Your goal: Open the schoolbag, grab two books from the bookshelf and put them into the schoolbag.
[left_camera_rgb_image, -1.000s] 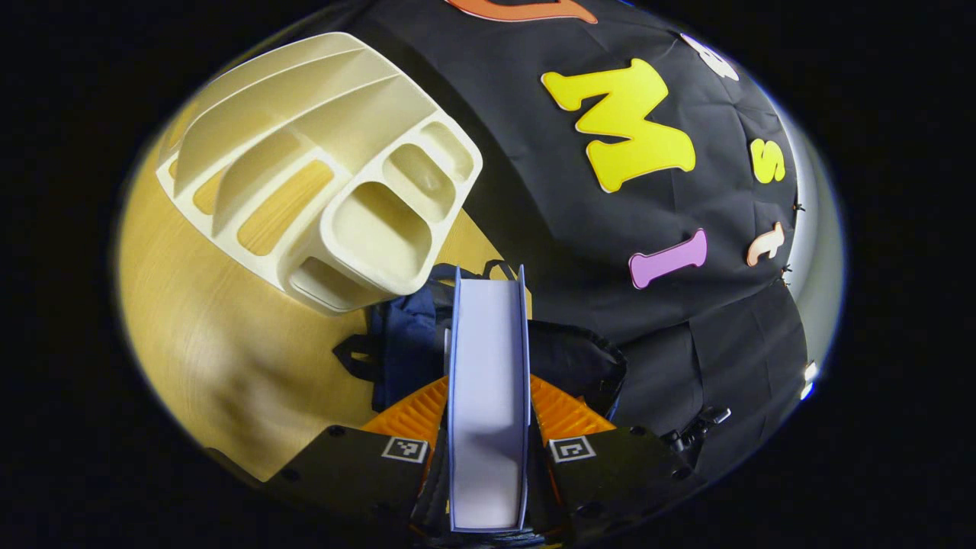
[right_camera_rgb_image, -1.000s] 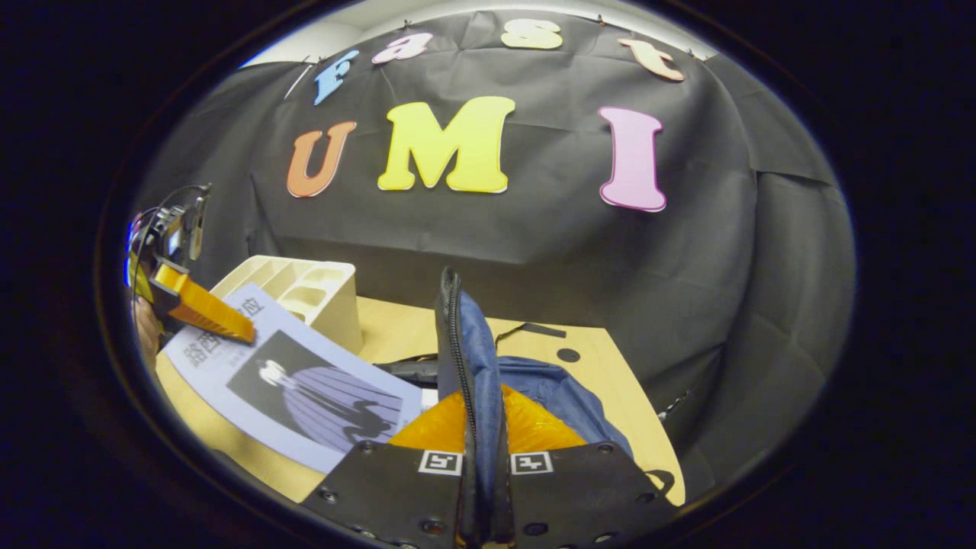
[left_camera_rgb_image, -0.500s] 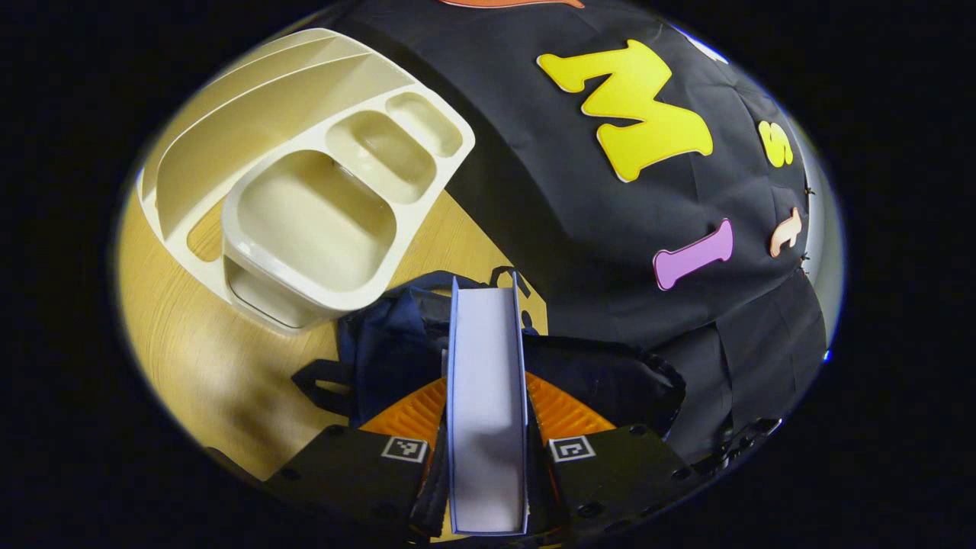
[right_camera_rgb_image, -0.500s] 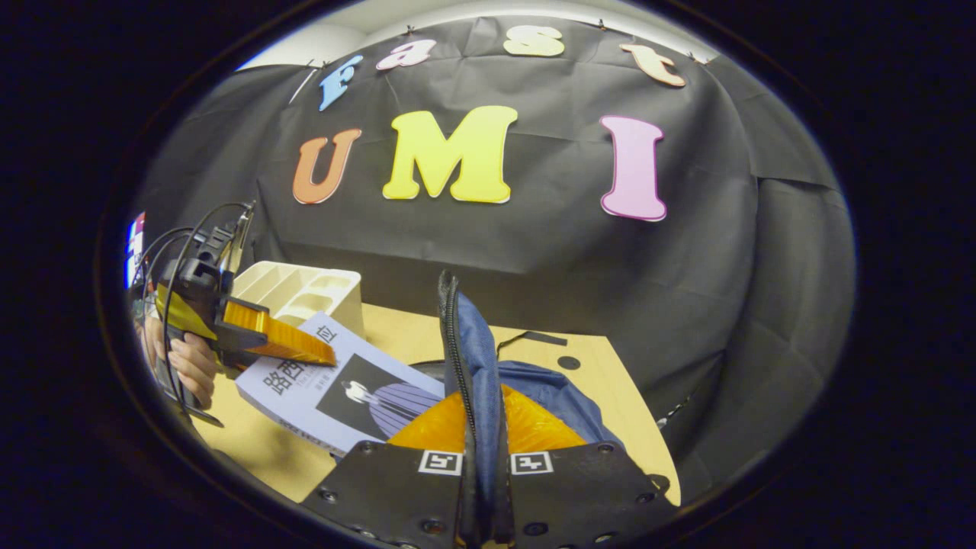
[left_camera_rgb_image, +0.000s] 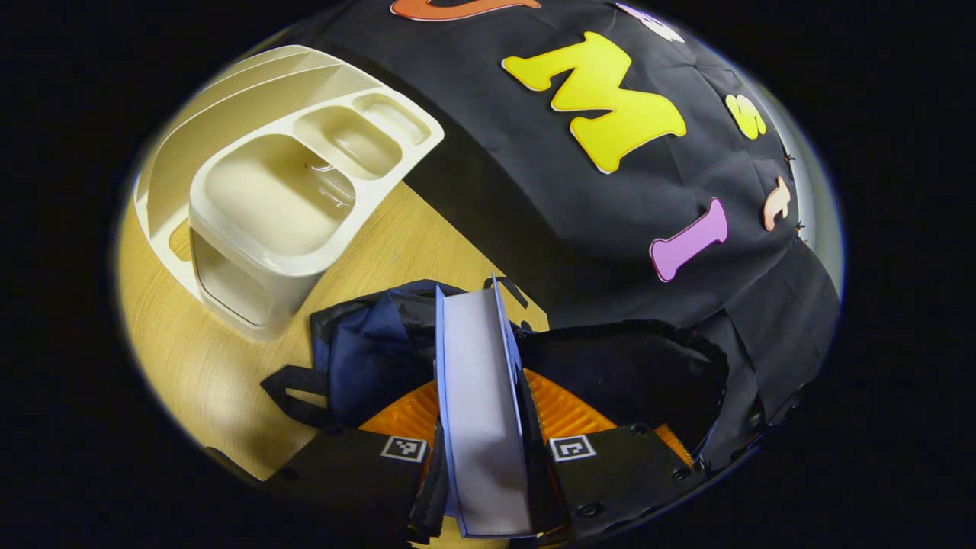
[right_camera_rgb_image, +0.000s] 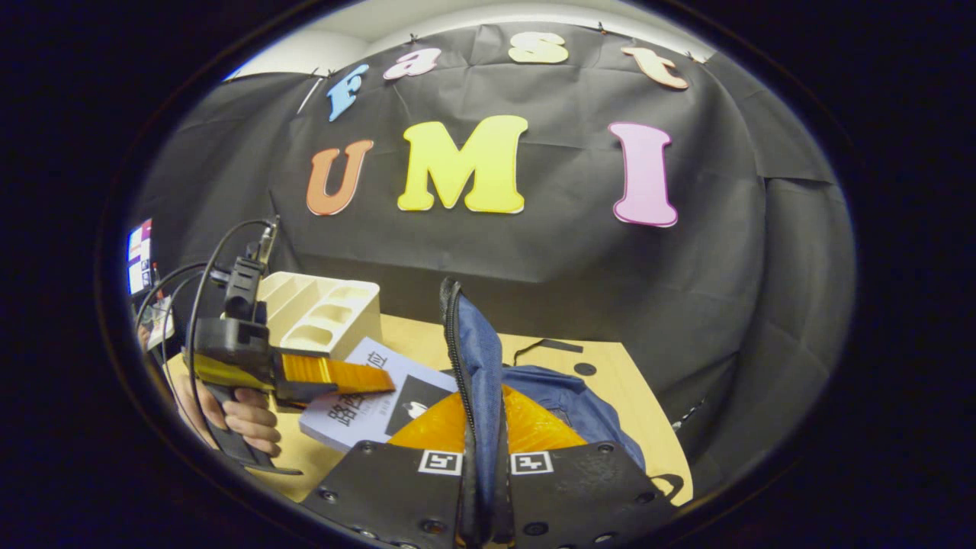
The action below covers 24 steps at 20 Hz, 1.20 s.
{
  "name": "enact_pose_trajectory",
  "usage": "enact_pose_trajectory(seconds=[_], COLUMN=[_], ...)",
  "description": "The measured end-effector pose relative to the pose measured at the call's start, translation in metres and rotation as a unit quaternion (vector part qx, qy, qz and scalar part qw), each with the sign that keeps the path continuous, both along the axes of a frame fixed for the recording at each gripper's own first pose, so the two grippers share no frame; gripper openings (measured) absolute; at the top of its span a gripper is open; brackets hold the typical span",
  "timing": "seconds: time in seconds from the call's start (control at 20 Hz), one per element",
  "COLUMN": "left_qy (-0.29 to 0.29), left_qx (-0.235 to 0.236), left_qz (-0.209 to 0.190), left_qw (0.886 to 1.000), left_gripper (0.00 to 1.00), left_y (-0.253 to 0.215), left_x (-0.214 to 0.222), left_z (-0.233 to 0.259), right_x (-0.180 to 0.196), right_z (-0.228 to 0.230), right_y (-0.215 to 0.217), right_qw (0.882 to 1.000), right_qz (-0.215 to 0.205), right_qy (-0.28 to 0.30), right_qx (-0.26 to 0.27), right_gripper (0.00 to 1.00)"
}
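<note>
One book (left_camera_rgb_image: 479, 396) is in hand: the left gripper (left_camera_rgb_image: 482, 427) has both fingers pressed on its covers, page edges facing the camera. In the right gripper view the same book (right_camera_rgb_image: 381, 396) shows a pale cover with dark printed characters and a small picture (too small to make out), and its far end is at the schoolbag (right_camera_rgb_image: 564, 396) mouth. One schoolbag, dark blue, lies on the wooden table (left_camera_rgb_image: 221, 358). The right gripper (right_camera_rgb_image: 482, 427) is clamped narrowly on the bag's zippered flap (right_camera_rgb_image: 469, 358), which stands upright. One cream bookshelf (left_camera_rgb_image: 282, 183) stands on the table beside the bag, with several compartments. Square coded markers, two per gripper, are visible.
</note>
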<state>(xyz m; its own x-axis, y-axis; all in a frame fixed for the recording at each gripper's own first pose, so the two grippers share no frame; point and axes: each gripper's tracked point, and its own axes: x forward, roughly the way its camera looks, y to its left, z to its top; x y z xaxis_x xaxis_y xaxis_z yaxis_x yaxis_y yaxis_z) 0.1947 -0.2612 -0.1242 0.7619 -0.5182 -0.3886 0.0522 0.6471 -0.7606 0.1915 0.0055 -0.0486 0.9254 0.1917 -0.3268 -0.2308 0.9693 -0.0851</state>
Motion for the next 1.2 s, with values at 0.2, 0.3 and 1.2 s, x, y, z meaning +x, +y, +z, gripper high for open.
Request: enact_pose_trajectory(seconds=[0.2,0.3,1.2], left_qy=[0.003,0.003,0.000], left_qx=[-0.035,-0.049,-0.007], left_qz=[-0.003,-0.006,0.010], left_qw=[0.999,0.999,1.000], left_gripper=[0.45,0.45,0.67], left_y=[-0.029,-0.044,-0.079], left_x=[0.008,0.010,0.028], left_z=[-0.013,-0.018,-0.053], right_x=[0.000,0.001,0.006], right_z=[0.006,0.007,-0.009], right_y=[0.001,0.002,-0.020], right_qw=[1.000,1.000,1.000], right_qz=[0.002,0.003,-0.016], right_qy=[-0.010,-0.013,0.001], right_qx=[0.003,0.001,0.020], right_gripper=[0.11,0.06,0.08])
